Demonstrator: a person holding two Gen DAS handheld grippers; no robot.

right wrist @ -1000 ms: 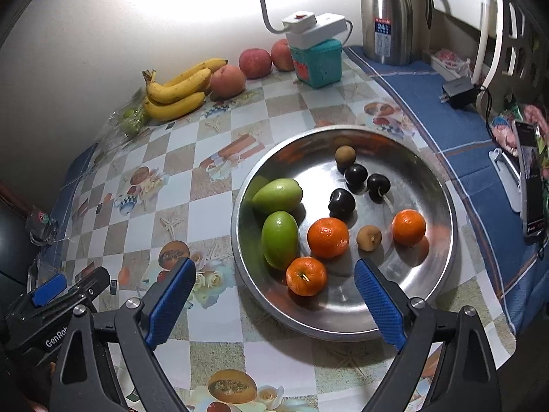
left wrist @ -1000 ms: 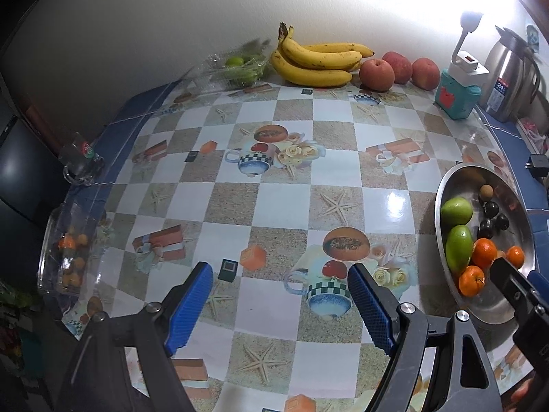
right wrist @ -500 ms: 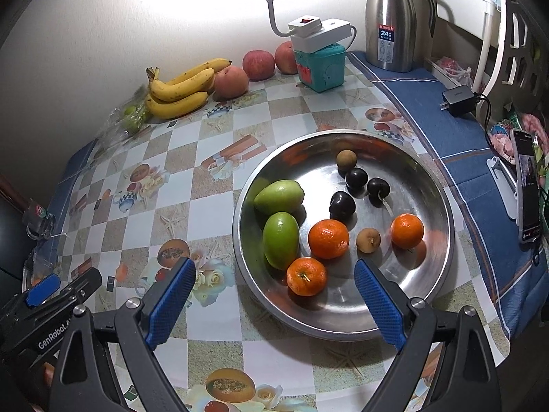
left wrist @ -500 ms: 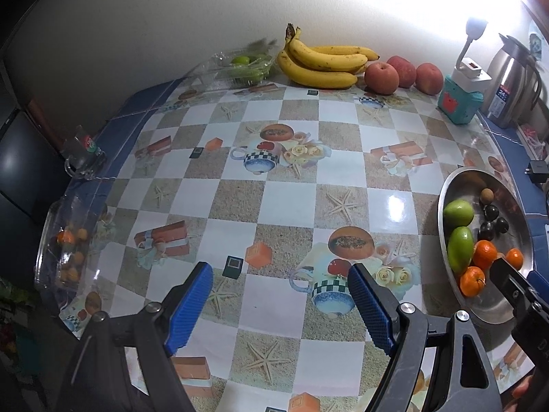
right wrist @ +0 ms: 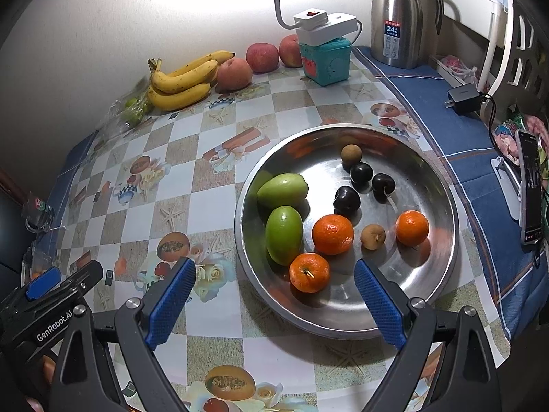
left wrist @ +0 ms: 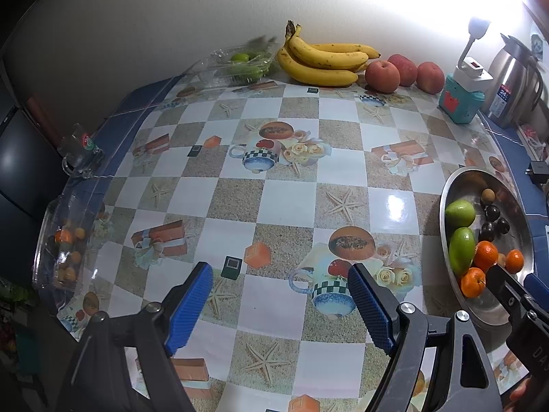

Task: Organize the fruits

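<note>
Hovering with jaws wide and empty, the left gripper (left wrist: 281, 300) overlooks bare checkered tablecloth (left wrist: 291, 202), while the right gripper (right wrist: 274, 295), equally wide, faces the fruit-filled steel bowl (right wrist: 435, 178) near the table's right edge, bananas (right wrist: 182, 82) against the wall.

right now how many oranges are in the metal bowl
3, all in the round steel bowl: one small orange at the near rim, one in the middle, one toward the right. None looks hidden.
</note>
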